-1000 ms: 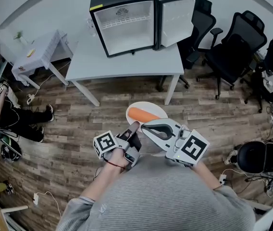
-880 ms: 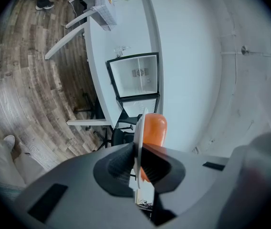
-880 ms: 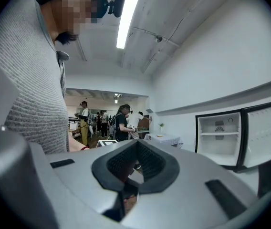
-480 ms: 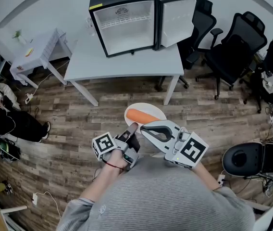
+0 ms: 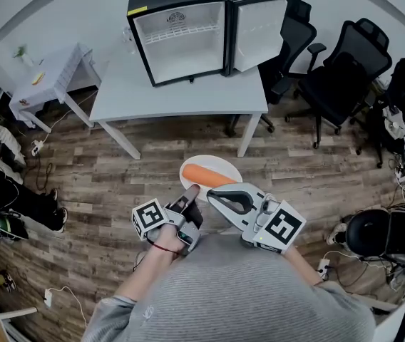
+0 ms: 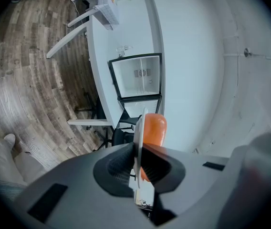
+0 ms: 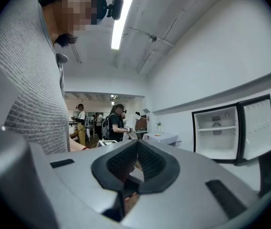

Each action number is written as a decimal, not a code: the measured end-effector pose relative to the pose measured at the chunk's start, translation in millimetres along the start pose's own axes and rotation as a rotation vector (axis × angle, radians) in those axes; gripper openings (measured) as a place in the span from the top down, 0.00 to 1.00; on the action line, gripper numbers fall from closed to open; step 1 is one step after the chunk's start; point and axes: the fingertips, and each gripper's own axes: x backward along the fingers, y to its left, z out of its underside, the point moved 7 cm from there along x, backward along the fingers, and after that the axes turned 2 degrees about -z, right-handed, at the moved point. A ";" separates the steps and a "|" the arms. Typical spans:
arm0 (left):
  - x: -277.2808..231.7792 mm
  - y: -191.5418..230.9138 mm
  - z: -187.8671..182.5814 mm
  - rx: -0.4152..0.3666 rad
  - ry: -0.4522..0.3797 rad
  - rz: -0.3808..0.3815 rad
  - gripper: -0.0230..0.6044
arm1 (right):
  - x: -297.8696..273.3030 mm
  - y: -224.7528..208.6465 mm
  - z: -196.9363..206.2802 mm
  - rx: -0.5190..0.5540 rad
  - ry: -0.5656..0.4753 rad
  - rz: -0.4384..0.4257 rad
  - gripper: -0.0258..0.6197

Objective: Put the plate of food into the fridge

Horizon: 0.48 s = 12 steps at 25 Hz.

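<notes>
Little has changed this last second: our left gripper (image 6: 138, 162) still pinches the rim of the plate (image 5: 224, 164) at lower centre, orange food (image 5: 204, 175) aboard, our right gripper (image 7: 136, 149) is pressed together and empty, and the open fridge (image 5: 185, 48) at upper centre stays well apart, so we judge the carry unfinished.
</notes>
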 end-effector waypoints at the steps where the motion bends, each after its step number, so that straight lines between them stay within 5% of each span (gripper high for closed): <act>1: 0.7 -0.1 -0.9 0.001 -0.002 0.000 0.90 | 0.4 -0.2 0.4 -0.009 -0.007 0.003 0.94; 12: 1.6 1.4 -3.7 0.013 0.024 0.009 0.90 | -7.6 1.2 4.2 -0.030 -0.032 -0.011 0.94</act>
